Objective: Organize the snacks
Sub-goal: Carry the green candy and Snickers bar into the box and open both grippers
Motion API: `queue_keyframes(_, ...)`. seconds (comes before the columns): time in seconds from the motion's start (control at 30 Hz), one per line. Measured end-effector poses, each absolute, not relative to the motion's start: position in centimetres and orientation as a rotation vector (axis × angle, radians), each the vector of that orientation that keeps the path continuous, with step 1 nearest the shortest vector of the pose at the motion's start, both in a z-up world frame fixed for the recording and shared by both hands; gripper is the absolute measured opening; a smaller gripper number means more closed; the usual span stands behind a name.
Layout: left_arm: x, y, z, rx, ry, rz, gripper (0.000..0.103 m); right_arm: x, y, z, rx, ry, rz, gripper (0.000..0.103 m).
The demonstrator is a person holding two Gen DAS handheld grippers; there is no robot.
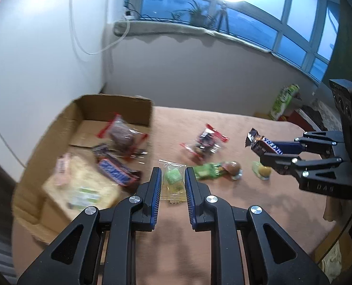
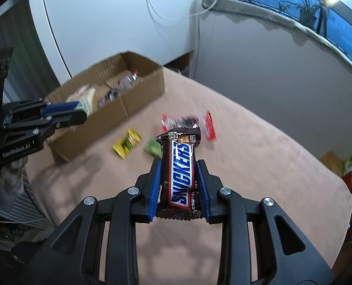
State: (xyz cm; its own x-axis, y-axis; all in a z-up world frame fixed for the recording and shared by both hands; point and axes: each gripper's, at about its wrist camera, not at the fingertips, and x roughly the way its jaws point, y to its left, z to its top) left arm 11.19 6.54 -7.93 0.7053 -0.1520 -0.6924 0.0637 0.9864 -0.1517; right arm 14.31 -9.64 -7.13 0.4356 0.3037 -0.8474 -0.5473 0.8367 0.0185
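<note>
**Snickers bar clamped, 1 more already boxed**

Left wrist view: the left gripper (image 1: 173, 178) hangs narrowly parted and empty above a clear-wrapped green candy (image 1: 172, 178). At 10 o'clock, the cardboard box (image 1: 57, 128) holds a blurred Snickers bar (image 1: 115, 172). At 3 o'clock is the right gripper (image 1: 259, 152).

Right wrist view: the right gripper (image 2: 179, 178) pinches a bar reading "SNICKERS" (image 2: 180, 173) above the counter (image 2: 271, 166). "GenRobot.AI" marks the left gripper (image 2: 80, 111).

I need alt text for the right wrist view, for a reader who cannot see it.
The right gripper is shut on a brown Snickers bar, held above a pink-beige tablecloth. Behind it lie blurred wrapped snacks and an open cardboard box with snacks inside; the left gripper shows at the left edge.
</note>
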Motion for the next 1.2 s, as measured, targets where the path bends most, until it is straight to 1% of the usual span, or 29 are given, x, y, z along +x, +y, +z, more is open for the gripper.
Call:
queue_keyframes(0.3,10.6,10.7,-7.4,-0.131,0.756,-0.05,0.018,17.0,-4.6,-6.6,-0.258,0.962,0.581,0.03)
queue_keyframes(0.6,11.3,13.9,-8.4,-0.15,0.773,-0.003,0.018,19.5,1.5,-6.8,-0.275,0.962,0.64,0.03)
queue_keyframes(0.8,11.9,14.9,-9.2,-0.163,0.793,0.014,0.018,20.7,4.4,-7.5,-0.283,0.978,0.673,0.03)
queue_keyframes(1.2,12.2,15.7,-10.1,-0.175,0.815,0.023,0.019,20.8,6.4,-8.2,-0.297,0.989,0.709,0.03)
